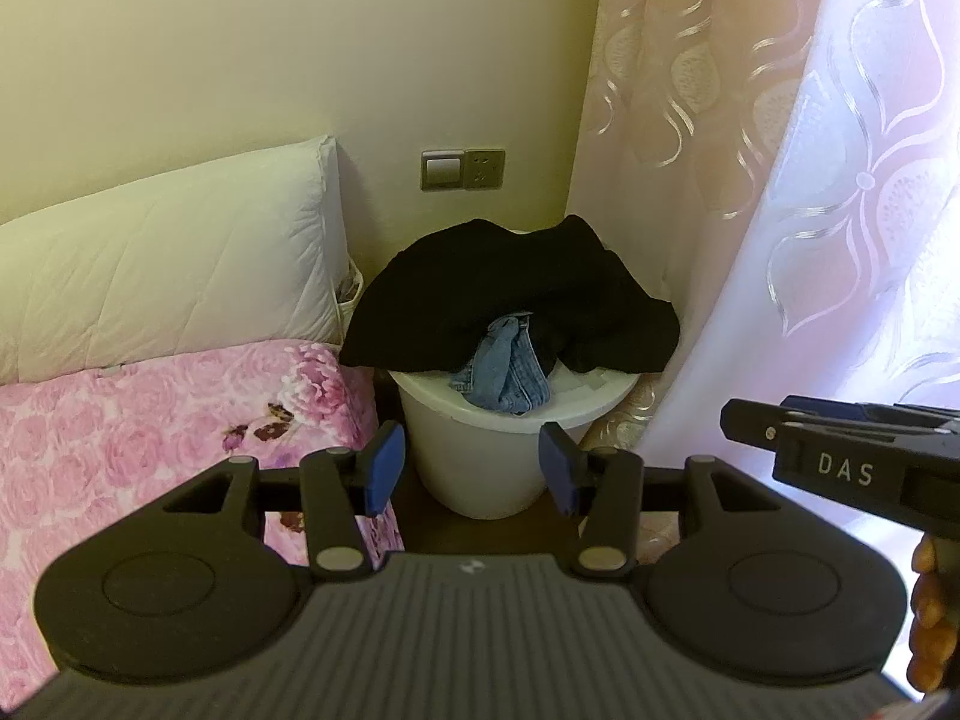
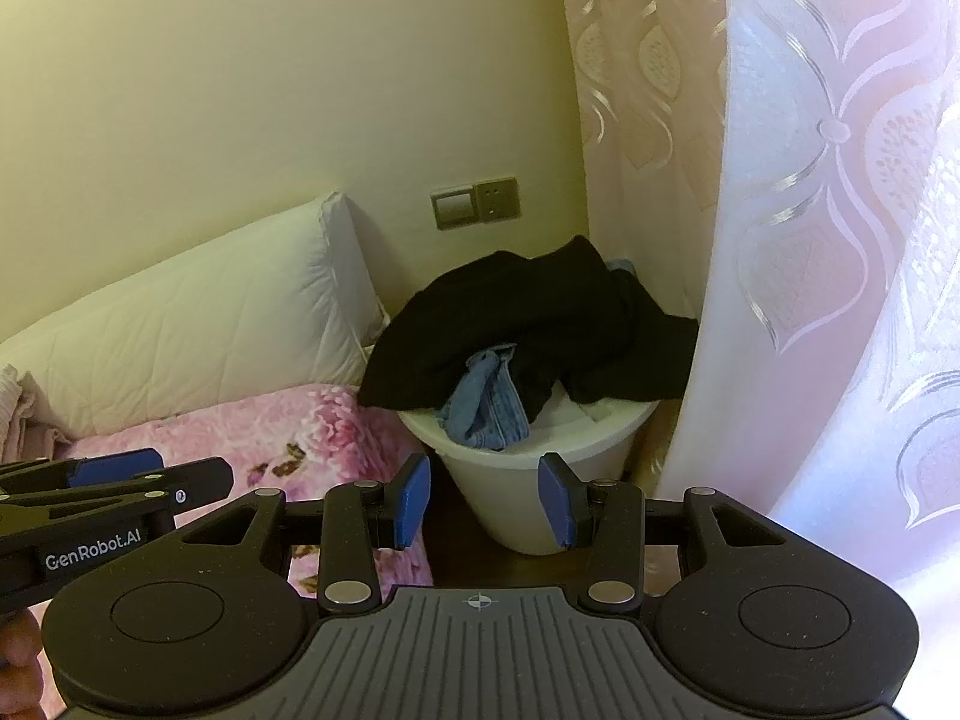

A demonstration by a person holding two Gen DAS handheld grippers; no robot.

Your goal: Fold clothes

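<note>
A black garment [image 1: 510, 294] lies draped over a white bucket [image 1: 492, 456] in the corner, with a piece of blue denim [image 1: 504, 366] hanging out over the rim. All three also show in the right wrist view: garment [image 2: 528, 324], denim [image 2: 486, 402], bucket [image 2: 528, 492]. My left gripper [image 1: 471, 468] is open and empty, short of the bucket. My right gripper [image 2: 486, 501] is open and empty, also short of the bucket. Each gripper shows from the side in the other's view, right one [image 1: 840, 462] and left one [image 2: 114, 492].
A bed with a pink floral cover [image 1: 150, 420] and a white pillow [image 1: 168, 264] lies to the left. A pink patterned curtain [image 1: 810, 180] hangs on the right beside the bucket. A wall switch and socket [image 1: 462, 169] sit above the bucket.
</note>
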